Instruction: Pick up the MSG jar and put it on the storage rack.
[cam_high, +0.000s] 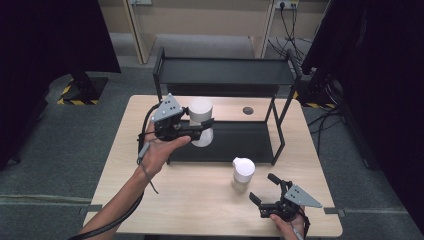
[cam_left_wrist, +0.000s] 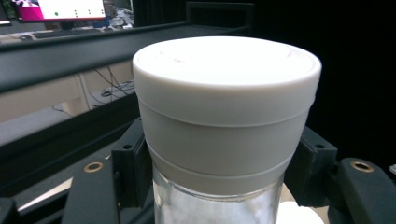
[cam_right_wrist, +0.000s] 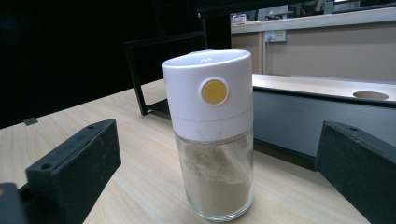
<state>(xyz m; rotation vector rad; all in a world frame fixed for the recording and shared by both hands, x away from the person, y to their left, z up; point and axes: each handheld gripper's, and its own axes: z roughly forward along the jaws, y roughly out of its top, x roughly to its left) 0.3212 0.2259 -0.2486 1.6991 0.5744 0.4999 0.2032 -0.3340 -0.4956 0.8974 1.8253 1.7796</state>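
White-capped jar (cam_high: 201, 125) is being gripped by the left claw (cam_high: 197, 129) above the black shelf (cam_high: 225, 140), seemingly for stowing; the spice shaker (cam_high: 242, 174) is being approached by the spread-open right claw (cam_high: 264, 189).

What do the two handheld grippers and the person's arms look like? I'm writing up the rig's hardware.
Both the left gripper and the right gripper are black, with two blocky jaws and a grey three-cornered plate with small dark holes on top. Brass-coloured screw rings sit on the left gripper's arms. A black cable trails from each gripper. The forearms are bare, with no sleeves or gloves in view.
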